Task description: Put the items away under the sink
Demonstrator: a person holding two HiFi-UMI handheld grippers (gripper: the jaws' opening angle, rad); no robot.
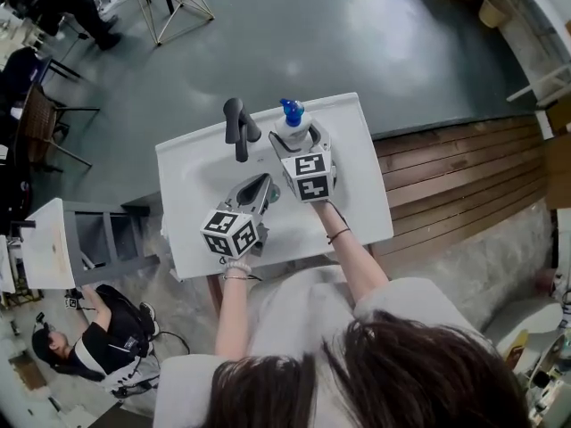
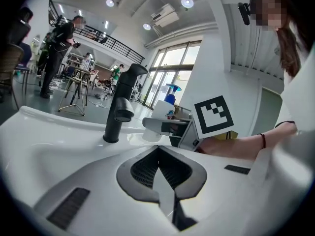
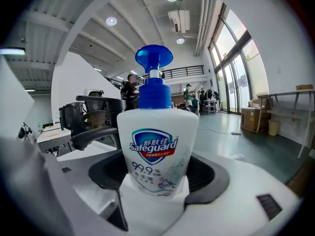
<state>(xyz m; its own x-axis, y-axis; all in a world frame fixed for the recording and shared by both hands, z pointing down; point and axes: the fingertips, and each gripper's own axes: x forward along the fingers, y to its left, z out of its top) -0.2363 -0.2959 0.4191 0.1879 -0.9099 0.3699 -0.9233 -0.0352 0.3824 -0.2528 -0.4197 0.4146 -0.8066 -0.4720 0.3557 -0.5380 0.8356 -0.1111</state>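
Observation:
A white hand-soap bottle [image 3: 156,146] with a blue pump stands upright between the jaws of my right gripper [image 3: 155,183], which is shut on its lower body. From the head view the bottle [image 1: 291,125] and right gripper [image 1: 294,143] are over the back of the white sink counter [image 1: 361,194], just right of the black faucet [image 1: 237,125]. My left gripper [image 1: 260,185] hangs over the basin with its pads [image 2: 147,168] pressed together and nothing between them. In the left gripper view the faucet [image 2: 120,107] is ahead, with the bottle [image 2: 165,107] to its right.
A grey cabinet [image 1: 103,239] stands left of the sink with its white door [image 1: 45,243] swung open. A person [image 1: 103,346] crouches on the floor at lower left. Wooden decking [image 1: 464,176] lies to the right, chairs and a stand farther back.

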